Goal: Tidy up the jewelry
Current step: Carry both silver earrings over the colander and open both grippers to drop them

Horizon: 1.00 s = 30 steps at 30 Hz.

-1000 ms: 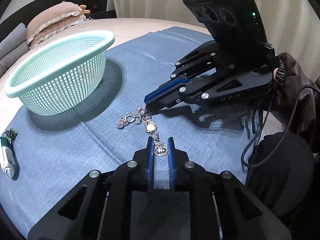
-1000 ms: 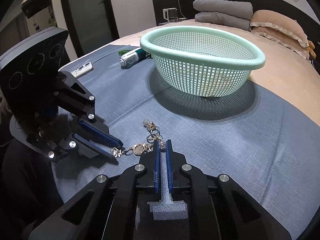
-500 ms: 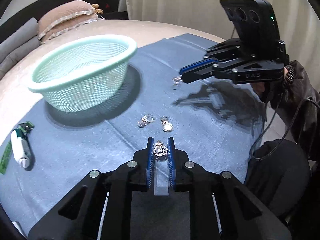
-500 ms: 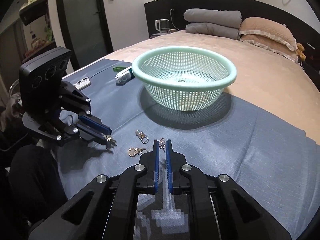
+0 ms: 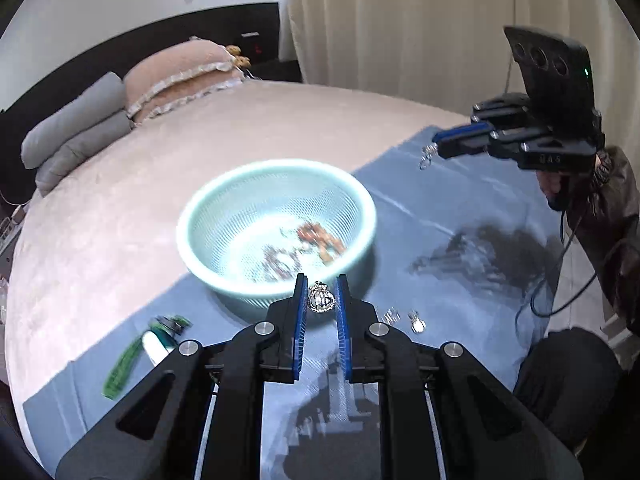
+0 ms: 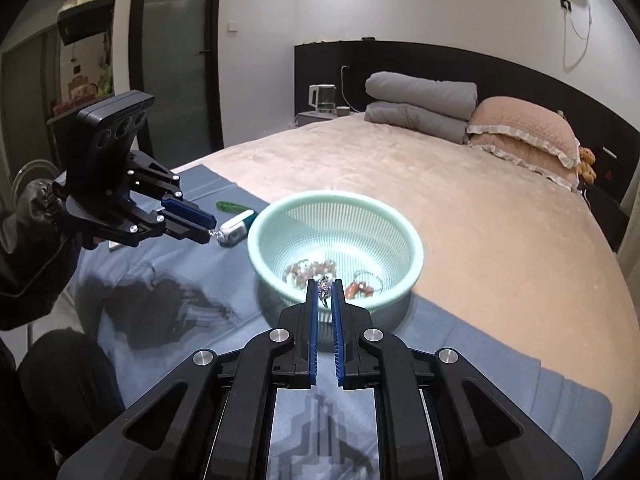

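A mint green mesh basket (image 5: 188, 236) (image 6: 416, 240) stands on a blue cloth (image 5: 460, 216) on the bed and holds beaded jewelry (image 5: 320, 238) (image 6: 308, 270). My left gripper (image 5: 320, 286) is shut on a round silver pendant (image 5: 321, 300), raised near the basket's near rim. My right gripper (image 6: 325, 287) is shut on a small silver charm (image 6: 324, 288), raised above the basket's near side; it also shows in the left wrist view (image 5: 434, 150). The left gripper shows in the right wrist view (image 6: 214, 234). Two small silver pieces (image 5: 404, 316) lie on the cloth.
A white and green tube (image 5: 156, 340) (image 6: 236, 228) lies on the cloth left of the basket. Pillows (image 6: 524, 128) and folded grey blankets (image 6: 420, 100) sit at the bed's head. Curtains (image 5: 400, 20) hang behind. The person's dark sleeve (image 5: 608, 216) is at the right.
Both grippers have lifted off the cloth with their pieces and moved up toward the basket. The basket's contents have come into view. Two pieces stay on the cloth.
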Each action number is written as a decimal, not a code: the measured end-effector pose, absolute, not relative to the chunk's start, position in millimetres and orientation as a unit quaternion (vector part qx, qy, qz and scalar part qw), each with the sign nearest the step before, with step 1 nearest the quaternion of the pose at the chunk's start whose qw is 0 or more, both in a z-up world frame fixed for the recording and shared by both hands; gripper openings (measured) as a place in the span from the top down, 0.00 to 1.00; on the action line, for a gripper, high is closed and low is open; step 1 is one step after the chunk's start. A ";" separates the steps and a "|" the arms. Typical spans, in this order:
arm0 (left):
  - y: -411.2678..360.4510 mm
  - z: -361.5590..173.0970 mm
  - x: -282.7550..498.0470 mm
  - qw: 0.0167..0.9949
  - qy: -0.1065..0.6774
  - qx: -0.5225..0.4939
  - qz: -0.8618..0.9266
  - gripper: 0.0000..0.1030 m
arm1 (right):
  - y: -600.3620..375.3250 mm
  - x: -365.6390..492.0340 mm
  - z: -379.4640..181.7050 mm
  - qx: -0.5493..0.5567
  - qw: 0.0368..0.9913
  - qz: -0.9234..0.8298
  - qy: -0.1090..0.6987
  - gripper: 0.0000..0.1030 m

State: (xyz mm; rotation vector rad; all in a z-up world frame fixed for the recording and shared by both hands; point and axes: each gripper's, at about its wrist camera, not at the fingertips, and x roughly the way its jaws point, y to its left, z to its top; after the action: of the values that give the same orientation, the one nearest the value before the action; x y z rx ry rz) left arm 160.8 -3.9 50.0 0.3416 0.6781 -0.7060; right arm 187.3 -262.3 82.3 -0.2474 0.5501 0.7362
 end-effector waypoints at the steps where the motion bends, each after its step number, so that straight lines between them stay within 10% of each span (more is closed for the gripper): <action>1: -3.3 56.9 164.3 0.872 0.319 0.162 -0.335 0.86 | -260.7 190.4 86.2 -0.121 0.889 0.356 0.261 0.94; 30: -28.2 -9.8 245.1 0.842 0.387 0.155 -0.343 0.86 | -212.4 273.8 14.6 -0.127 0.861 0.373 0.321 0.94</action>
State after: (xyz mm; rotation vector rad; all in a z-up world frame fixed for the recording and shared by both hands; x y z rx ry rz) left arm 245.1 -28.2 -9.8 0.3285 0.8183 -0.7242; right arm 273.8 -212.4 14.6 -0.2669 0.6743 0.7826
